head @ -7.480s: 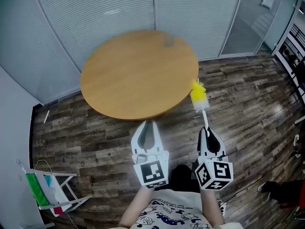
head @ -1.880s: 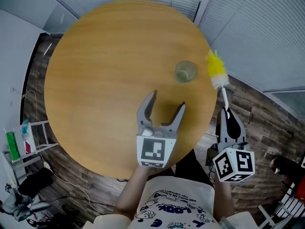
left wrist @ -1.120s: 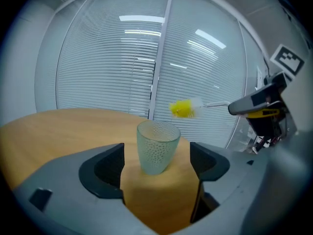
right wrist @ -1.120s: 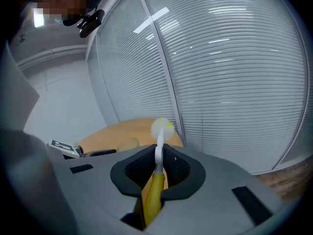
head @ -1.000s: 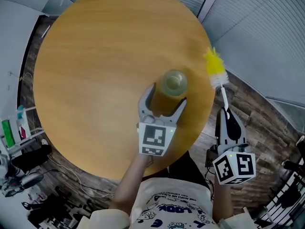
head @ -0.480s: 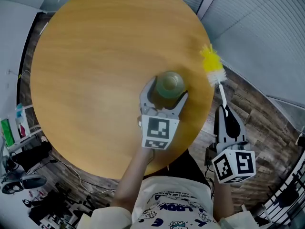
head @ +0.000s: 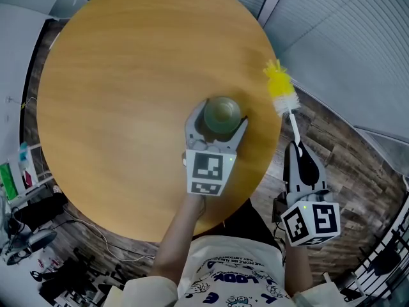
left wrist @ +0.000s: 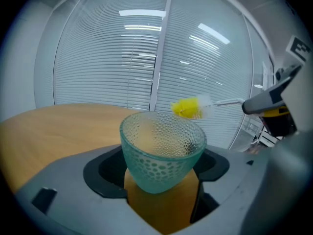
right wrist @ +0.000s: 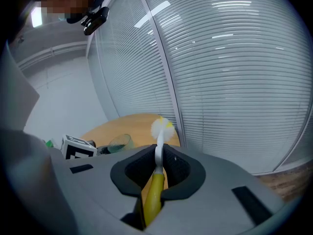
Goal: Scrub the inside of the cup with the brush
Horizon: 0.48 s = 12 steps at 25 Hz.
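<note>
Cup (left wrist: pixel 161 148) upright between left gripper (head: pixel 219 117) jaws

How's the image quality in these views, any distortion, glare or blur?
Head view: mild fisheye, round wooden table sharp. Left gripper view: heavy fisheye with dark corners, light streaks glaring on the blinds, dimpled green glass cup crisp. Right gripper view: same curvature, yellow-handled brush slightly soft.
</note>
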Motion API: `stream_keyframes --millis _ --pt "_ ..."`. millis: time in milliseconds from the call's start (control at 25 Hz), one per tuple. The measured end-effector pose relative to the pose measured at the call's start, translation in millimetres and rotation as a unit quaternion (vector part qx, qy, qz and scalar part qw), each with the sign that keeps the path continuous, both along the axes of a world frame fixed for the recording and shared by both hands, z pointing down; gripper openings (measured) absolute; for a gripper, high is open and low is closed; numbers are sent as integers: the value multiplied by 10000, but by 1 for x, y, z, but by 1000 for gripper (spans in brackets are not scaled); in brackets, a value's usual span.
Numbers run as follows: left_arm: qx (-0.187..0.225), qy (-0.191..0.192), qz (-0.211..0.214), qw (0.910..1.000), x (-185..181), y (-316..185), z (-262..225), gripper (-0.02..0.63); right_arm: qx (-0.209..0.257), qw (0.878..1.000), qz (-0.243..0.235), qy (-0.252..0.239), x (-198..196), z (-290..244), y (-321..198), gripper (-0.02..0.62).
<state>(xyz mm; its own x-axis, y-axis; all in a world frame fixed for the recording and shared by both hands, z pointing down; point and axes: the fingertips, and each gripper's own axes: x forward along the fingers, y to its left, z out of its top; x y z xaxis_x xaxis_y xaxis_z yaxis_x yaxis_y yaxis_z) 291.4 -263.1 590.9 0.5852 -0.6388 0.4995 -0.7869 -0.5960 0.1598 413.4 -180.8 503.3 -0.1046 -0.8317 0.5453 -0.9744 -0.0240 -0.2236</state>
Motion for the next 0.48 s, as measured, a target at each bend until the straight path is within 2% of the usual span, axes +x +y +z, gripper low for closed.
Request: stream_keyframes --millis 280,480 --pt "132 -126 64 9998 1 -2 7 388 -25 10000 -4 1 -2 4 1 46" --pt "3 -90 195 9998 2 4 5 383 -8 10000 -63 18 -7 1 1 46"
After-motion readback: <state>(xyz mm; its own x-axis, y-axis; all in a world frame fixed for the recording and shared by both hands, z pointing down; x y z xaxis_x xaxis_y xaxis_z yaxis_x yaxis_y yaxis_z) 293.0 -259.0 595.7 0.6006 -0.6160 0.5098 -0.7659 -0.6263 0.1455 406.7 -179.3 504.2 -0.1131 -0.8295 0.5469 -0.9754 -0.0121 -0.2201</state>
